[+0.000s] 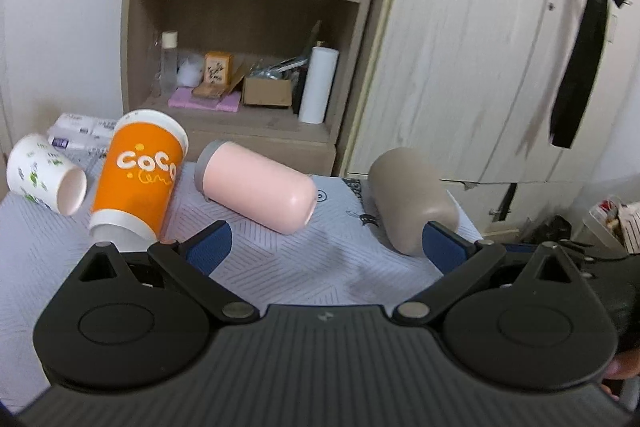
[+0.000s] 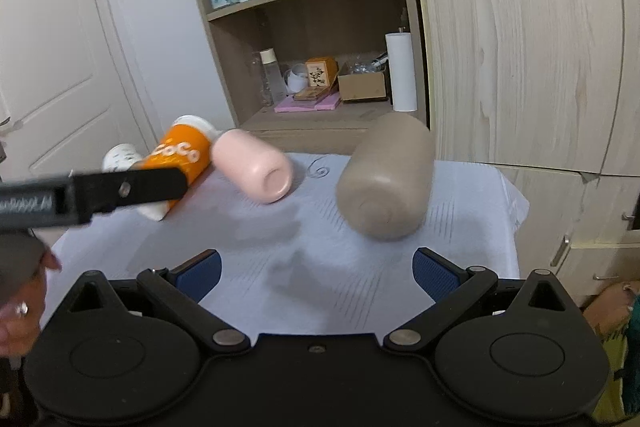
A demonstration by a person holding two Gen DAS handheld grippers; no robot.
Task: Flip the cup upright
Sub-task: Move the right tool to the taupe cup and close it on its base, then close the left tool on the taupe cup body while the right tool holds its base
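You are holding both claws wide open and empty: the left claw point(image 1: 328, 247) and the right claw point(image 2: 316, 275). The smooth taupe rounded tumbler point(image 2: 384, 183) is lying on its side on the cloth-covered desk point(image 2: 280, 267), just ahead and right of the right claw. It is probably rigid, slick and prone to rolling, so you are best pinching it across mid-body.
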